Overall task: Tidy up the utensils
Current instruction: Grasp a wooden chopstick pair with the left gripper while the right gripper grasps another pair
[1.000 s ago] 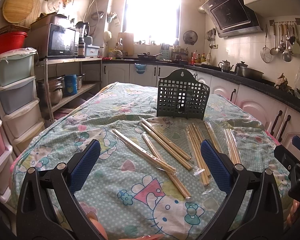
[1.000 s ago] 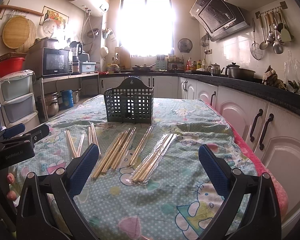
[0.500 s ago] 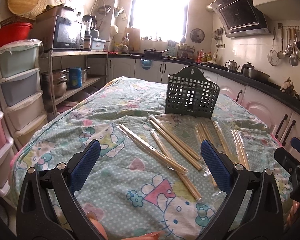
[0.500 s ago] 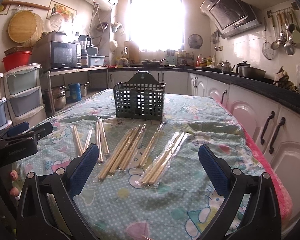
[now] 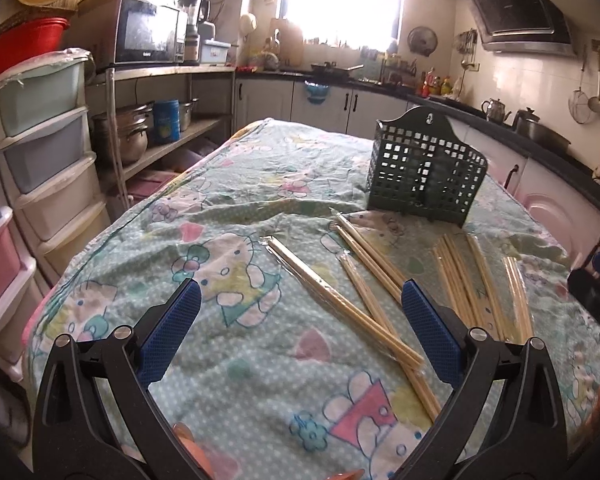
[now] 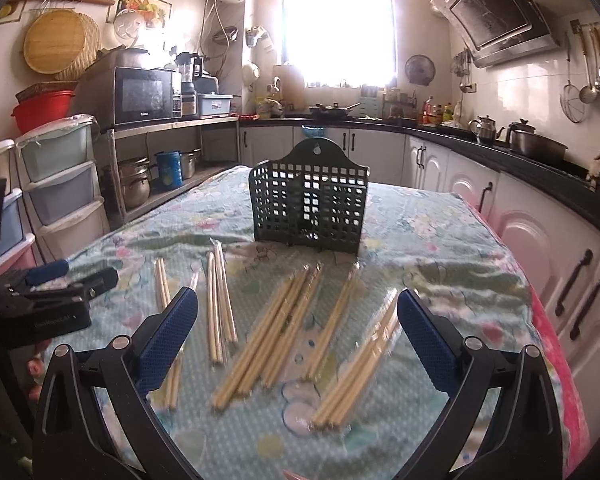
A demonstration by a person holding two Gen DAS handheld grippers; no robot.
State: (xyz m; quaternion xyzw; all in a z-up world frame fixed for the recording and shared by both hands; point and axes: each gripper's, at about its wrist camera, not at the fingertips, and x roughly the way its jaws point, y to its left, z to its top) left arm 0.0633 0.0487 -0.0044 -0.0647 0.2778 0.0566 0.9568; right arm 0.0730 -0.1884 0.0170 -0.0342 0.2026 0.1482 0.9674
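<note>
Both views have neared the chopsticks (image 6: 284, 328); grippers wide (holder (image 6: 310, 204) seemingly empty).

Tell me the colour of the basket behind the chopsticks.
Dark green. The basket shows best in the right wrist view, standing on the tablecloth.

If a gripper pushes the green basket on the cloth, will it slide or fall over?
The green basket looks like thin perforated plastic and seems empty, so probably light. It stands tall on a wrinkled tablecloth, so a high push might tip it; a low push would likely drag cloth along.
</note>
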